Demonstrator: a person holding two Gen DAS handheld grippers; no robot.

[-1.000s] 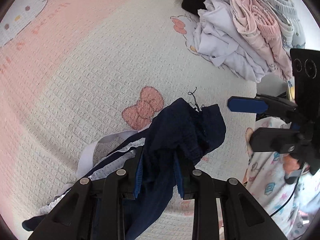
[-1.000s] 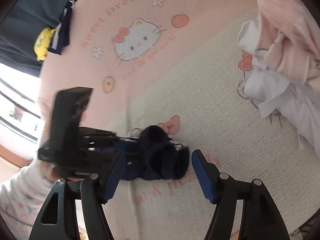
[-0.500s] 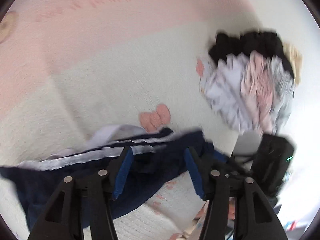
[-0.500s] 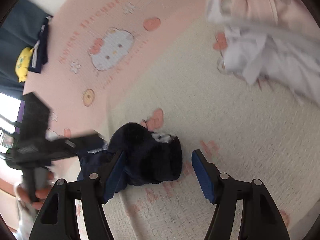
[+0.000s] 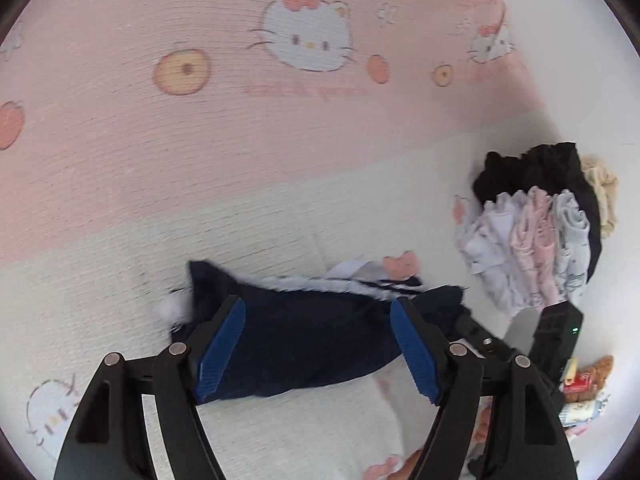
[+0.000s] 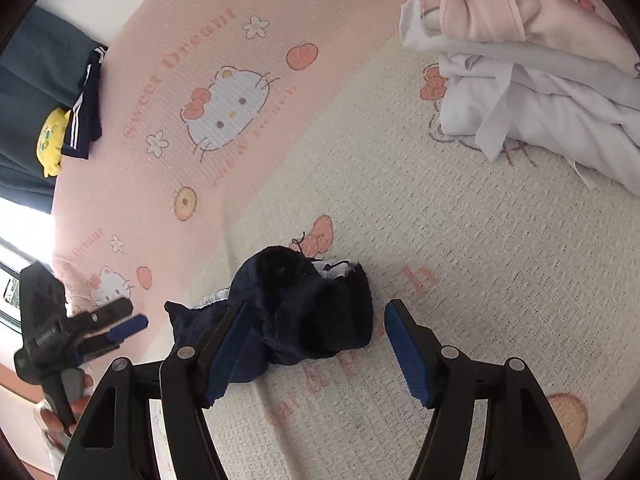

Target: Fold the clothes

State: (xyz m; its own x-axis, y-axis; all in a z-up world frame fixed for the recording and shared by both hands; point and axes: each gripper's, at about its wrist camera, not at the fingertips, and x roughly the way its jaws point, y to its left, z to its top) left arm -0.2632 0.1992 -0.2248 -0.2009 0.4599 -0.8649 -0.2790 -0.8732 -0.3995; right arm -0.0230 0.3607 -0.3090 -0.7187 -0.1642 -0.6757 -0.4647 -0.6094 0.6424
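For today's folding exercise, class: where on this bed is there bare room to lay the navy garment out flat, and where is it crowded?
Free: the wide pink band of the blanket beyond the navy garment, and the cream stretch between it and the clothes pile. Crowded: the pile's corner and the folded dark clothes at the far edge.

Bright daylight, fisheye warp, slight blur

Both wrist views look steeply down, close, sharing the navy garment (image 5: 304,340) (image 6: 304,316).
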